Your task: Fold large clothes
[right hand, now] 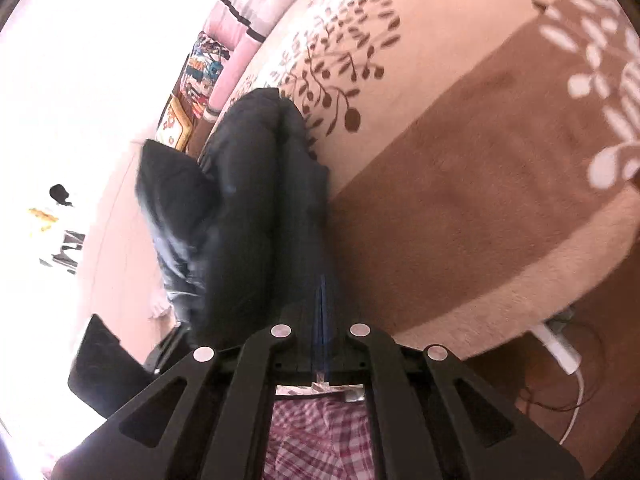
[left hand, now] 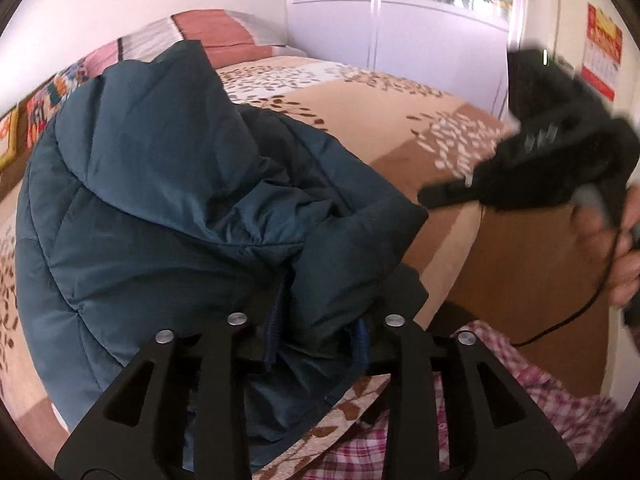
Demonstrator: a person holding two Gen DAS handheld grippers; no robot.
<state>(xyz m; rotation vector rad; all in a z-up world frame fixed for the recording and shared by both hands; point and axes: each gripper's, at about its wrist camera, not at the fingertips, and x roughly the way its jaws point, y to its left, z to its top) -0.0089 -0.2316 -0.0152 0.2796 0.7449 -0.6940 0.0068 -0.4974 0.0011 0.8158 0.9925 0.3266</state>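
A large dark teal quilted jacket (left hand: 172, 184) lies bunched on the bed. My left gripper (left hand: 316, 344) is shut on the jacket's near edge, by the blue zipper. In the right wrist view the same jacket (right hand: 256, 216) hangs as a dark folded mass, and my right gripper (right hand: 320, 344) is shut on its edge with the blue zipper strip between the fingers. The right gripper also shows in the left wrist view (left hand: 532, 168), blurred, at the right, held by a hand.
The bed has a beige and brown leaf-patterned cover (left hand: 360, 92). Pink striped pillows (left hand: 208, 32) lie at its head. A white wardrobe (left hand: 400, 40) stands behind. A pink plaid cloth (right hand: 320, 432) is below the grippers. A white cable (right hand: 560, 352) lies at the right.
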